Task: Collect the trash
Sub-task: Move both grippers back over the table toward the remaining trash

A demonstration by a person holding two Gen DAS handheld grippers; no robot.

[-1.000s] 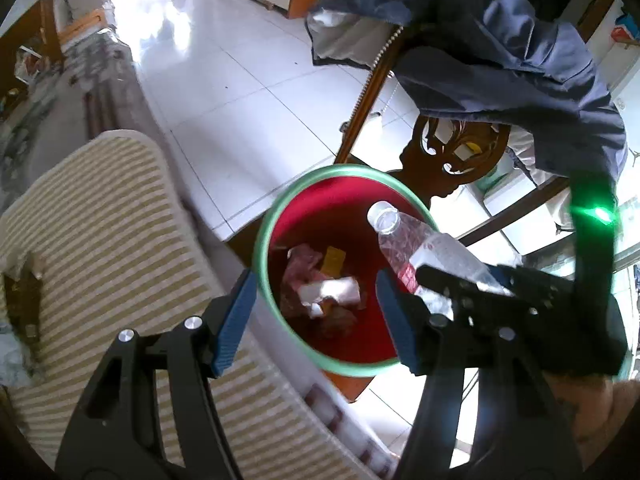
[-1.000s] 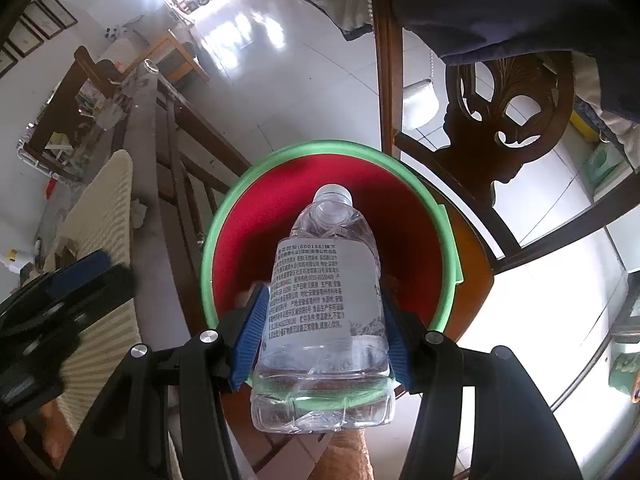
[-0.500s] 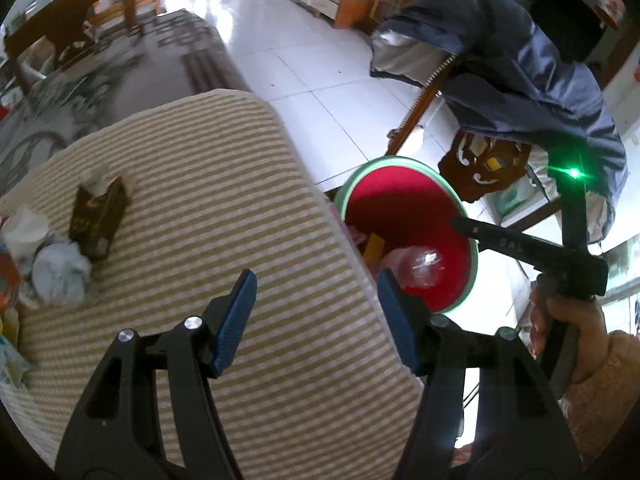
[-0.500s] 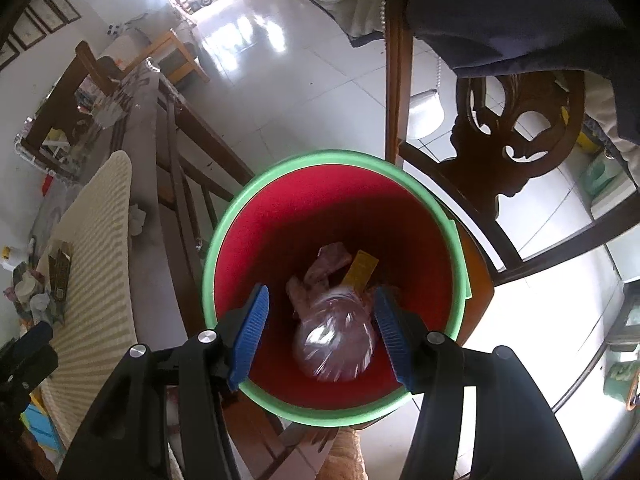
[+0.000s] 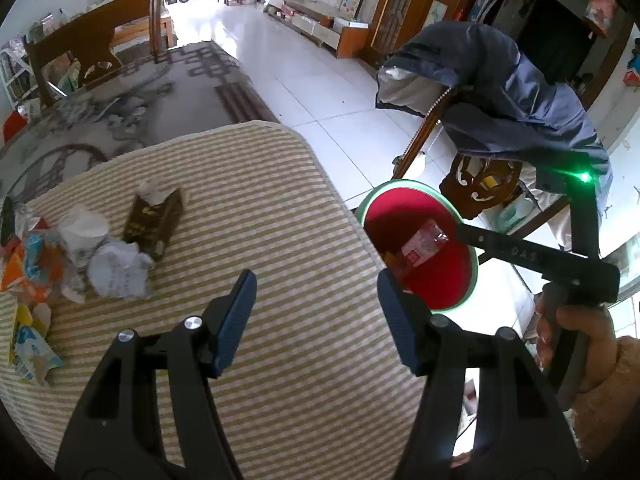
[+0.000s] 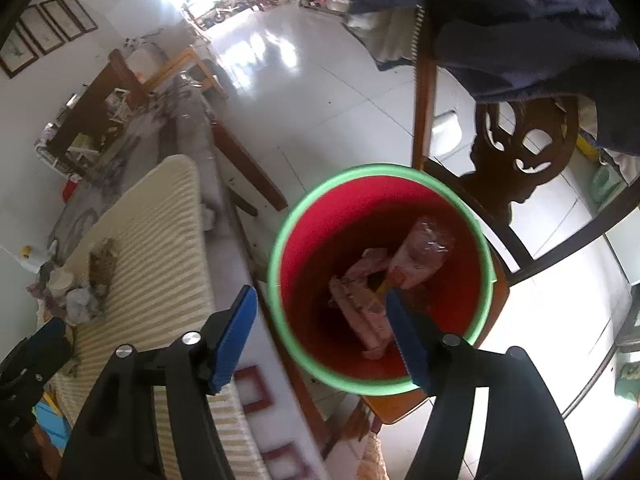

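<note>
A red bin with a green rim (image 6: 280, 240) stands on a wooden chair seat beside the table. A clear plastic bottle (image 6: 424, 252) lies inside it on pink wrappers and other scraps. My right gripper (image 6: 320, 294) hovers over the bin's near-left edge, its jaws opening with nothing between them. My left gripper (image 5: 316, 280) is open and empty above the striped tablecloth (image 5: 280, 200). To its left lie a crumpled white paper (image 5: 120, 268), a brown carton (image 5: 154, 220), a white paper cup (image 5: 84, 228) and colourful wrappers (image 5: 28, 264). The bin (image 5: 472, 280) also shows in the left wrist view, at the right.
A carved wooden chair (image 6: 520, 140) draped with a dark jacket (image 5: 500, 92) stands behind the bin. A person's hand (image 5: 580, 332) grips the right gripper's handle. A long patterned table (image 5: 120, 92) stretches beyond the cloth, with white tiled floor (image 5: 320, 92) to its right.
The bottle left my right gripper and dropped into the bin, and the right jaws widened. My left gripper swung from over the bin to over the striped cloth near the trash pile.
</note>
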